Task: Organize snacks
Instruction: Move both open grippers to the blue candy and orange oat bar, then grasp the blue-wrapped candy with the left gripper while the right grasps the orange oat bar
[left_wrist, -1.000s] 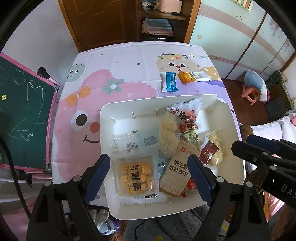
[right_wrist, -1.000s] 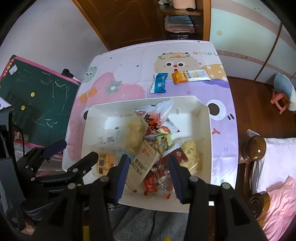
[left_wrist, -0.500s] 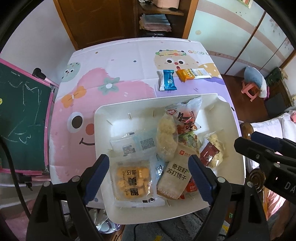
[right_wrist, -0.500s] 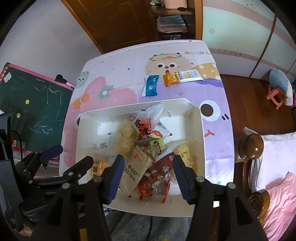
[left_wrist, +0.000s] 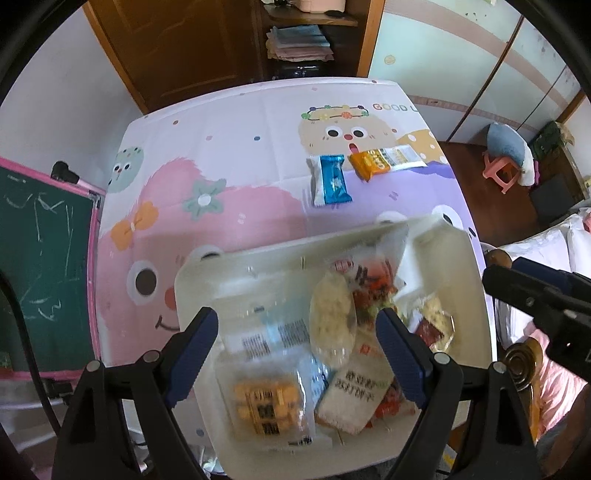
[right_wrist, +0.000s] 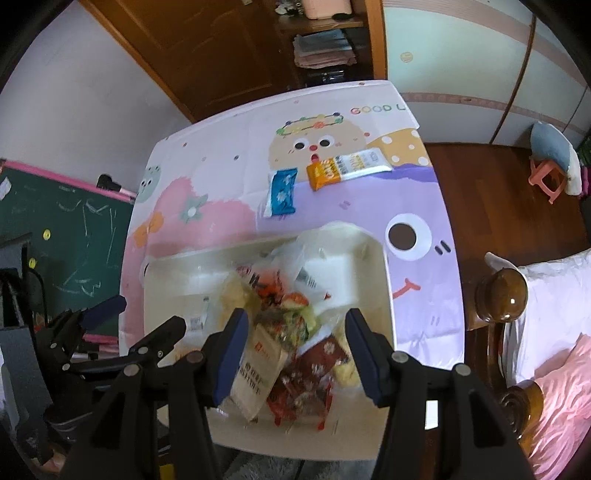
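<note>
Both grippers spread, empty: left gripper (left_wrist: 297, 354), right gripper (right_wrist: 293, 354) above snack pile (right_wrist: 291, 332) in white tray (right_wrist: 373, 295).

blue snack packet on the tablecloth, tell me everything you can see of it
The blue snack packet is a small flat pillow-style wrapper, glossy like plastic film, blue in the middle with white crimped ends and a pale snowflake-like mark. It looks sealed and lies flat on the cartoon tablecloth, beyond the white tray and outside it. An orange and white packet lies just beside it; whether they touch is unclear. Neither gripper touches it.
</note>
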